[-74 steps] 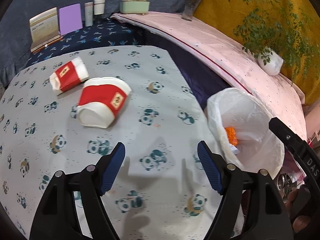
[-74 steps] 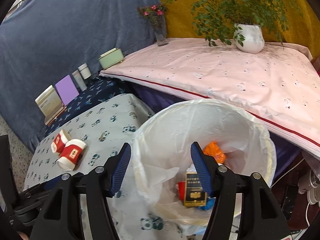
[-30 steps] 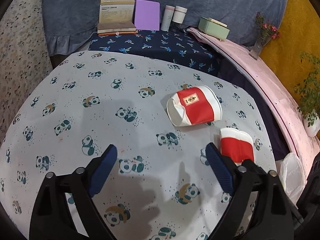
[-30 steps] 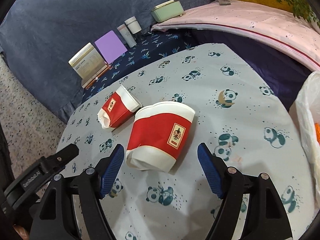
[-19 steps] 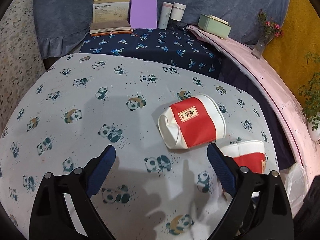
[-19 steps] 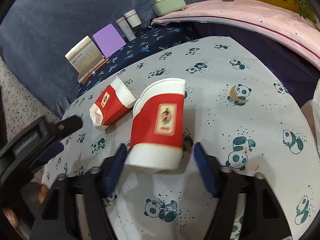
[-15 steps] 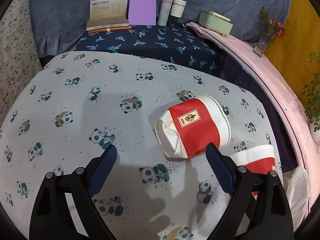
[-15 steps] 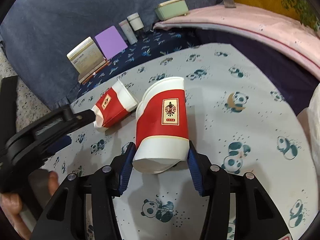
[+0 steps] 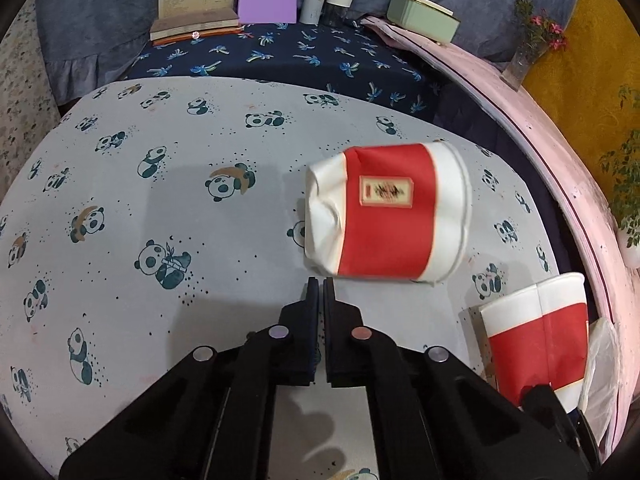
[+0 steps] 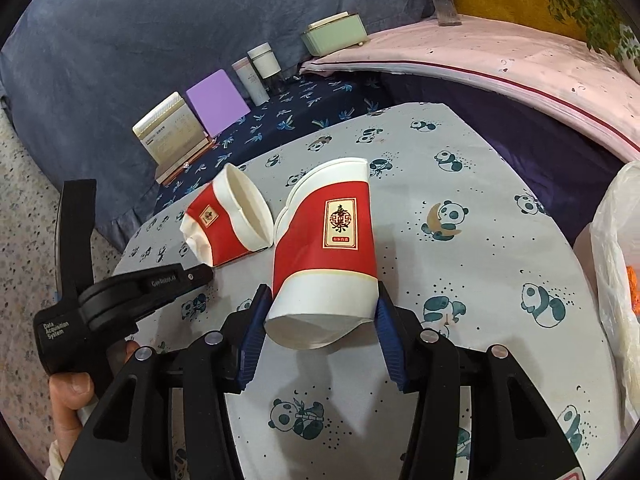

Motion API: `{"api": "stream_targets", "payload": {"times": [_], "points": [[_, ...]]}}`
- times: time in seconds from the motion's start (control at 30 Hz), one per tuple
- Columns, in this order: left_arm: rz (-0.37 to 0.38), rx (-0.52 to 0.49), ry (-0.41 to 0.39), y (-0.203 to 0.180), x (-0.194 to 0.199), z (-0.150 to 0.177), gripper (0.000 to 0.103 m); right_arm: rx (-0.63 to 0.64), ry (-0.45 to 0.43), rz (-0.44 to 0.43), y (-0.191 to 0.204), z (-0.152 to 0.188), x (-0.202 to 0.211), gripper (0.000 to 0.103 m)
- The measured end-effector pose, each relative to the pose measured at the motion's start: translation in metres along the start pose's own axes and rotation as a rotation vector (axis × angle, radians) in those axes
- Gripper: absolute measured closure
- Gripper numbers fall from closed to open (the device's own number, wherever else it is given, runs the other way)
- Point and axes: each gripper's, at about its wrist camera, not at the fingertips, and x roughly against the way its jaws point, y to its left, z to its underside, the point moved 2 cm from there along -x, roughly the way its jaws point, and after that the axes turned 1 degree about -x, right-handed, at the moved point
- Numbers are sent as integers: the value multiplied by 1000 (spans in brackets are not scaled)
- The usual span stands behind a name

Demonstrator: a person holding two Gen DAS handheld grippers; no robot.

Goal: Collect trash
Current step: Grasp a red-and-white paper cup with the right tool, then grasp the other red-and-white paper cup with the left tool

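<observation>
Panda-print tablecloth (image 10: 460,264) below: right claw (image 10: 320,308) angled down clamps red cup (image 10: 326,248); left claw (image 9: 321,286) closed, empty.

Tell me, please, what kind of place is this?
Probably a home room arranged for tidying: a table under a panda-print cloth, a potted plant on pink cloth, and a bag-lined trash bin beside the table.

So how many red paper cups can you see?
2. One cup is squeezed in the right claw. The other cup lies crumpled on the panda cloth beside it, by the shut left claw.
</observation>
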Motion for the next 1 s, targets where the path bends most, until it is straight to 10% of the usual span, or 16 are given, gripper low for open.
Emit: {"api": "stream_targets", "payload": {"times": [0.37,0.57,1.0], "points": [[6,-32,-51,-6,32,5,101,-20,-34,0,-8,3,27,54],[-23,-12,-82,2,40,6,48,-22,-39,-5,-10,-5,26,54],[-40,71,-116,44,60,-4,28,66,19,-41,33,-42,-48,54]]}}
